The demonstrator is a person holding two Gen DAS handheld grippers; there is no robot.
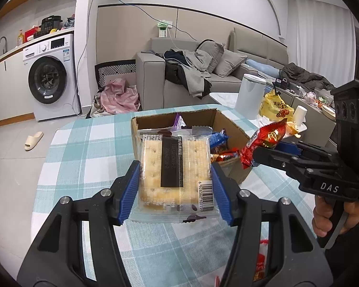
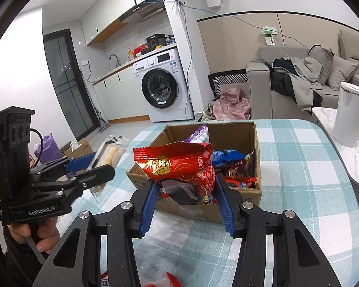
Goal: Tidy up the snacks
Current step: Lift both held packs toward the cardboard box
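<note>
The left gripper (image 1: 176, 189) is clamped on a clear plastic packet of pale square crackers (image 1: 176, 167), its blue ribbed pads pressing both long sides of the packet. The packet is held above the teal-and-white checked tablecloth (image 1: 83, 148), just short of the near wall of the box, at 6 o'clock from it in the left wrist view.

The right gripper (image 2: 186, 205) is clamped on a shiny red foil snack packet with gold print (image 2: 179, 167), gripping its lower end. The packet stands roughly upright in front of the box's near wall; its top reaches above the rim.

The open brown cardboard box (image 2: 257, 141) stands on the tablecloth with its flaps cut away. Inside it:
- a purple wrapper (image 2: 198, 134) standing against the far wall, toward 11 o'clock;
- a blue wrapper (image 2: 225, 156) near the centre;
- several red and dark wrappers (image 2: 239, 172) piled toward 4 o'clock, touching one another.

In the left wrist view the right gripper enters from 3 o'clock, with the red packet at the box's right corner. In the right wrist view the left gripper and its cracker packet lie at 9 o'clock, beside the box.

Beyond the table, at 2 o'clock, a white cylindrical lidded canister (image 2: 349, 114) stands on a separate white table.
</note>
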